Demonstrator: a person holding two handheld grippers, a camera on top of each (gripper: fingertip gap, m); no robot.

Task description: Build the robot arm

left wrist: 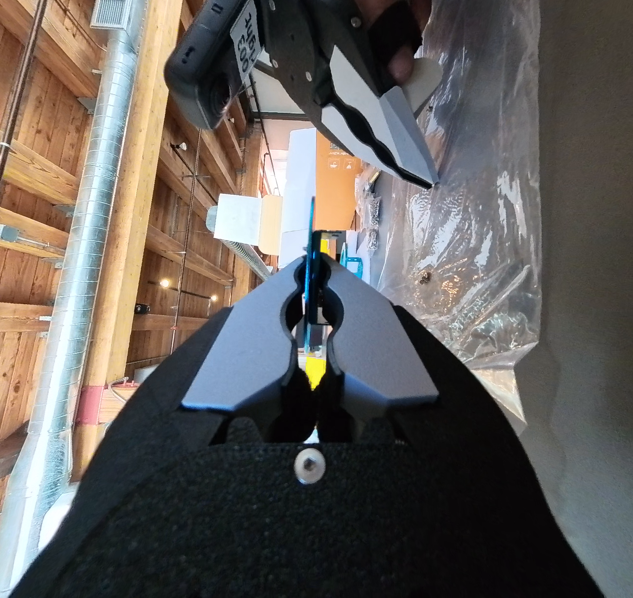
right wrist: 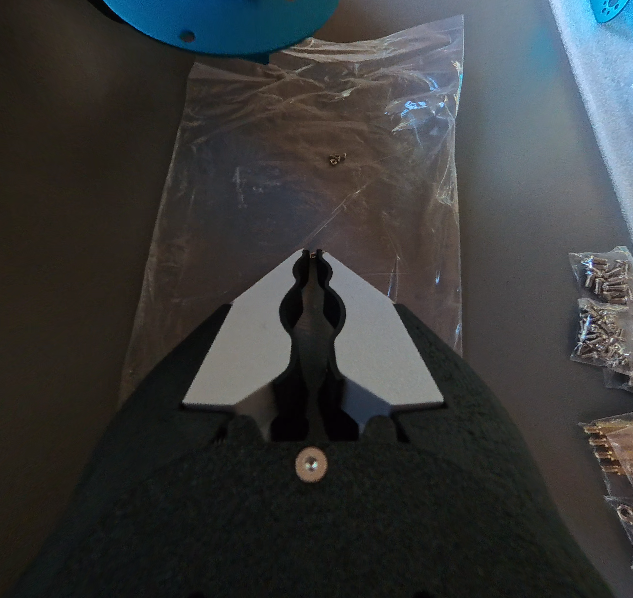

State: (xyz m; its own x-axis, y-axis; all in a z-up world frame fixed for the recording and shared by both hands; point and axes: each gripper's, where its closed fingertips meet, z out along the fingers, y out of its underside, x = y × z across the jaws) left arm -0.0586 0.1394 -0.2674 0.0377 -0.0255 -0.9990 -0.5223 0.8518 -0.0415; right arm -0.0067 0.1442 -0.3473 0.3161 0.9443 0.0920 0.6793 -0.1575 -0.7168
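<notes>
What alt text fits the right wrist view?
The right tongs pinch a tiny screw over a clear plastic bag on a grey table; a blue disc shows above, screw packets at right.

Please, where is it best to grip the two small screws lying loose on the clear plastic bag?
Take one small screw at a time, across its thin shank, coming straight down from above. They lie flat, close together, on the crinkled clear plastic bag, so a side approach would probably push them away.

Left claw [left wrist: 313,266] clamps blue plate [left wrist: 311,239] edge-on; right claw [left wrist: 432,183] tip touches clear plastic bag [left wrist: 479,204].
</notes>
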